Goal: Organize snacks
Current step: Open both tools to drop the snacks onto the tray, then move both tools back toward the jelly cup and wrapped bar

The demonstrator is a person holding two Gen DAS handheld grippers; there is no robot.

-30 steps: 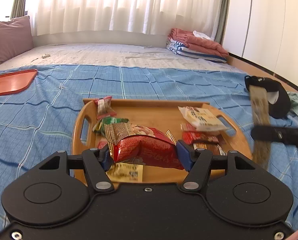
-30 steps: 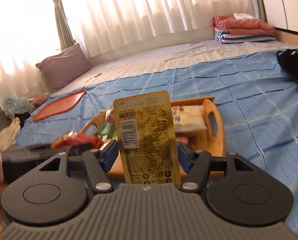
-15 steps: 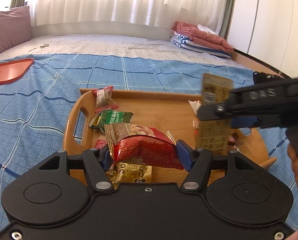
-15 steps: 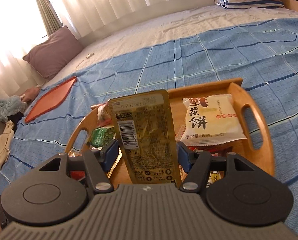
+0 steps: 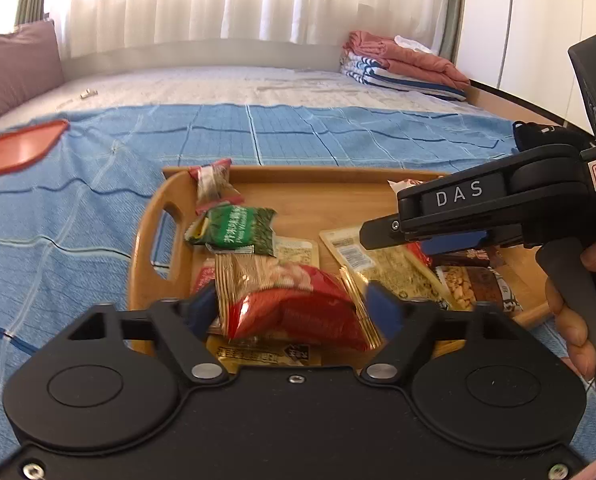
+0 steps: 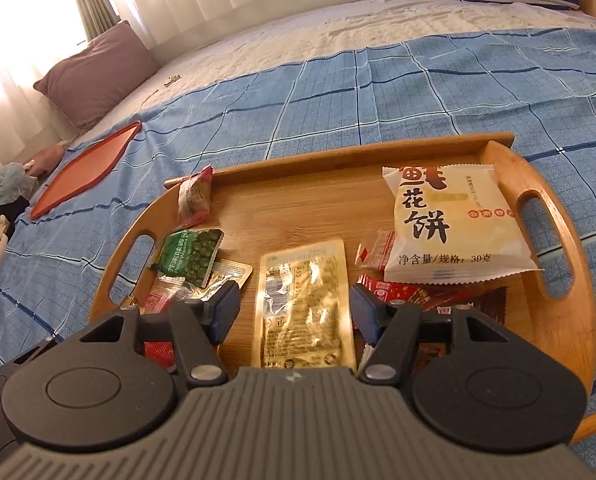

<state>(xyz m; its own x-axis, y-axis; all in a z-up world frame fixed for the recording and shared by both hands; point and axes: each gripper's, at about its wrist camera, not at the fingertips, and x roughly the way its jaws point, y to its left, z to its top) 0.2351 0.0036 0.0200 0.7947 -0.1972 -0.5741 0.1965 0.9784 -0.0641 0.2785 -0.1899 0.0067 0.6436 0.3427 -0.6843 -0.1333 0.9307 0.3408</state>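
The right tool stood low over the wooden tray with its jaws spread. The gold packet lay flat on the tray floor between the blue pads, touching neither, so it appeared to be released. The left tool had its jaws partly spread about a red snack bag. That part of the left view was blurred, and whether the pads gripped the bag could not be told.

Around the gold packet lay a green pea packet to its left, a small pink-wrapped sweet near the far rim, and a large white cake packet beside the right handle. Red and brown wrappers lay under the white packet's near edge. The tray rested on a blue checked bed cover. An orange tray lay well apart to the left.

Judgement: the step in hand was the setting down of snacks in the tray. The gold packet seemed placed. The next move would call for lifting the right tool clear without dragging the packet, and for settling the red bag in a bare part of the tray floor.

The near rim of the tray was hidden behind both tool bodies. The wrappers under the red bag were cut off from sight. Print on the smaller packets was too small to read.
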